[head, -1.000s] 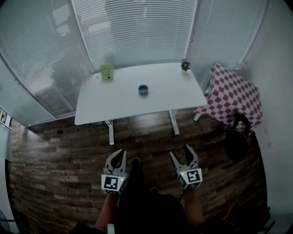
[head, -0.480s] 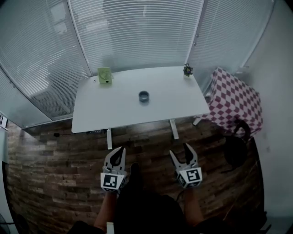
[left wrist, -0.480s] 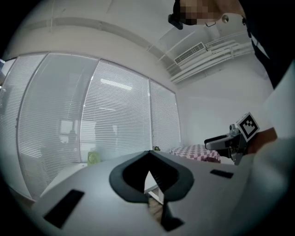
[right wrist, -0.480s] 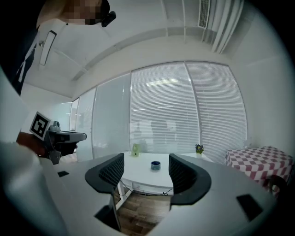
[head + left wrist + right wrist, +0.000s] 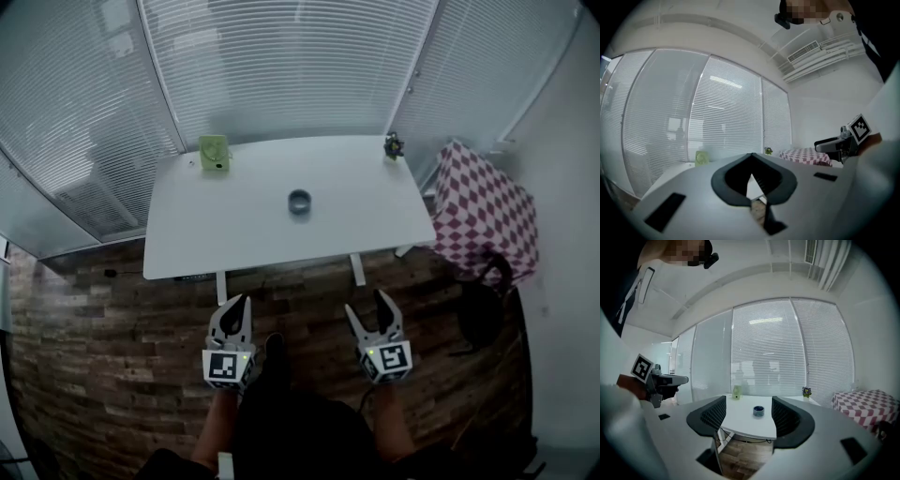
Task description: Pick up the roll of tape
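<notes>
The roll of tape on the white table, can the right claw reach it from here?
Probably not yet. The right claw is open and aimed at the roll of tape, but it hangs over the floor, short of the table. Nothing blocks the path.

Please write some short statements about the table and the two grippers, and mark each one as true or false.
1. The roll of tape lies near the middle of the white table, with nothing holding it. True.
2. The right gripper has its jaws together. False: they stand apart and empty.
3. The left gripper holds the tape. False: its jaws meet at the tips on nothing.
4. A small plant stands at a back corner of the table. True.
</notes>
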`<state>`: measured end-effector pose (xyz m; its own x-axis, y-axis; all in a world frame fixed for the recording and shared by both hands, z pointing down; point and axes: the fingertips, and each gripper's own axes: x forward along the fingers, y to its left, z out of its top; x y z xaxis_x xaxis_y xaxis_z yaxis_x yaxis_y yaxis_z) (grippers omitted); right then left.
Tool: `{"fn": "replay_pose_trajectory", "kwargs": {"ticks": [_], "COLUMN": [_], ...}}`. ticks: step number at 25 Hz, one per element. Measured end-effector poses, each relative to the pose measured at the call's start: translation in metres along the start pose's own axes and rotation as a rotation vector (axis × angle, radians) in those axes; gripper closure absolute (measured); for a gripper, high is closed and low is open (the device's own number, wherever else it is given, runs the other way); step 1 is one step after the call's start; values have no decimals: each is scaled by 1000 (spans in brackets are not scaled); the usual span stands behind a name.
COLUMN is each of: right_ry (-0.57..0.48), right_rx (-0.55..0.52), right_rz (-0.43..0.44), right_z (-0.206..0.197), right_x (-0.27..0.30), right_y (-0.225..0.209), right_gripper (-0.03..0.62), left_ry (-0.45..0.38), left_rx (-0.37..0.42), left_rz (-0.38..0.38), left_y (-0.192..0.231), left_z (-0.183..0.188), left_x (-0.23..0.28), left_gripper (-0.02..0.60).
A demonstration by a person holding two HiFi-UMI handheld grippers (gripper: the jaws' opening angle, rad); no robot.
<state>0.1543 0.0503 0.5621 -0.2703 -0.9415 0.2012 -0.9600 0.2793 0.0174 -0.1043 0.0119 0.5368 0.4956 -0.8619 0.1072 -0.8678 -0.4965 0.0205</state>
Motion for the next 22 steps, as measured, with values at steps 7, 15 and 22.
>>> {"fn": "replay_pose_trajectory", "kwargs": {"ticks": [7, 15, 22], "right_ry": [-24, -10, -6], "right_rx": [26, 22, 0], "right_rz": [18, -44, -108], "right_z": [9, 25, 32], "right_x": [38, 82, 104], "right_y": [8, 8, 4], "right_gripper": [318, 318, 318], "left_ry": [-13, -19, -14], "left_rx": [13, 17, 6], "left_rz": [-30, -118, -180], "left_y": [26, 56, 76], "left_z": [15, 28, 29], "left_x": [34, 74, 103], "left_gripper": [575, 575, 575]}}
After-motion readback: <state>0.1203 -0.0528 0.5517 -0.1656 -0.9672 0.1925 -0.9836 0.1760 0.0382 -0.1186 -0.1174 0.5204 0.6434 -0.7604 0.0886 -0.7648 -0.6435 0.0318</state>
